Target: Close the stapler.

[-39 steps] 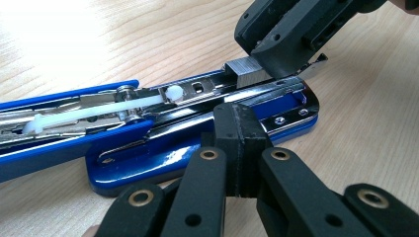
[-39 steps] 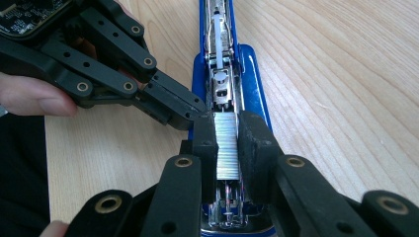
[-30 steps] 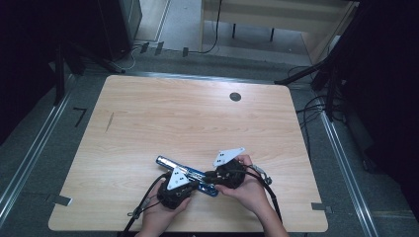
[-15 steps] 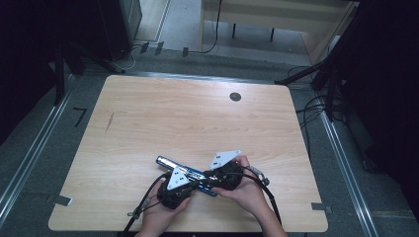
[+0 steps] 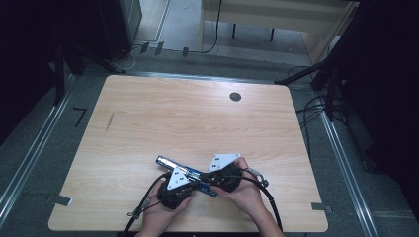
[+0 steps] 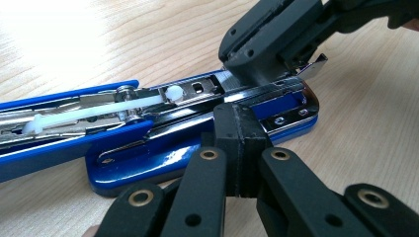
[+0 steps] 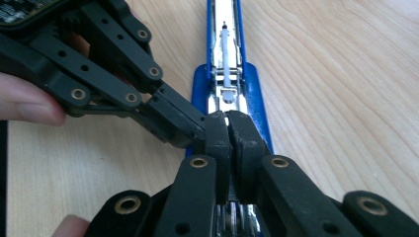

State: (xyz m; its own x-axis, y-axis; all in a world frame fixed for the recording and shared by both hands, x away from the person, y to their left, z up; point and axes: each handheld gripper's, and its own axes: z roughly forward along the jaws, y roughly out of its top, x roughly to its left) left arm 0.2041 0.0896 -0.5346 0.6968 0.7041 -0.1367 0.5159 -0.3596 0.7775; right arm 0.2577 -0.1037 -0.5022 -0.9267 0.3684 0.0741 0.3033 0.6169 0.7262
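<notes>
While the high view gives only a dark cluster at the near edge of the light wooden table (image 5: 148,123), we read the detail from the gripper views. The blue metal stapler (image 6: 163,148) lies flat on the table, hinged open, with its chrome staple channel and white plastic pusher rod (image 6: 94,112) exposed.

The left gripper (image 6: 241,143) has its jaws pressed together, tips resting against the stapler's base rail. The right gripper (image 7: 228,133) also has its jaws together, directly over the channel; they have just been closing, and we cannot tell whether a thin part sits between the pads.

Compared with the earlier high views, stapler and hands occupy the same place.

Both hands enter from the bottom edge, the left hand (image 5: 160,215) and right hand (image 5: 244,195) angled inward so the grippers converge on the stapler's near end.
</notes>
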